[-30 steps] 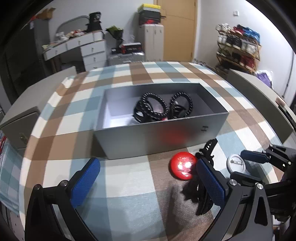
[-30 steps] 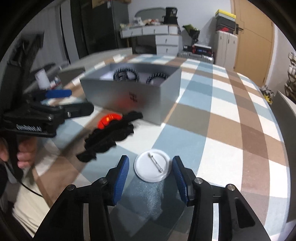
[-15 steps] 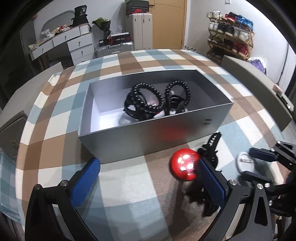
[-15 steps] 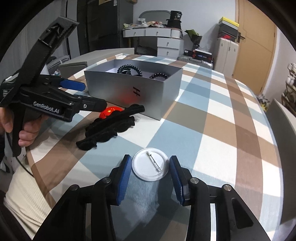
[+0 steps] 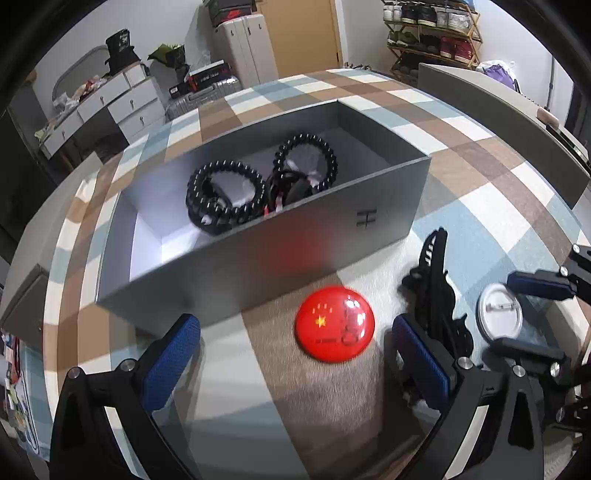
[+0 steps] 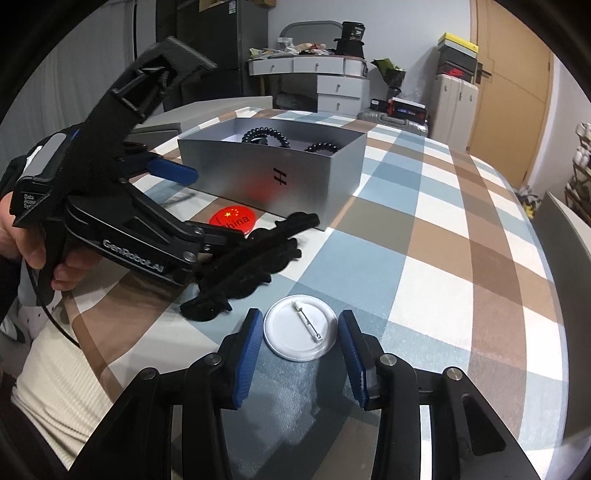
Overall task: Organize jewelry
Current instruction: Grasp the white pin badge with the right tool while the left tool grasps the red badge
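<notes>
White pin badge (image 6: 300, 333) between right gripper (image 6: 301, 354) jaws, pads flanking, contact unclear; left gripper (image 5: 295, 365) jaws spread around red badge (image 5: 334, 324).

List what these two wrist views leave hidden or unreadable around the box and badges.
- Grey box interior: left wrist view, near wall hides the lower bead bracelets.
- White badge face: right wrist view, lies pin side up.
- Black hair clip: right wrist view, left tool covers one end.
- Red badge lettering: left wrist view, blurred.

home; shoe rack (image 5: 432, 29), dresser (image 6: 314, 79), suitcases (image 6: 456, 99)
</notes>
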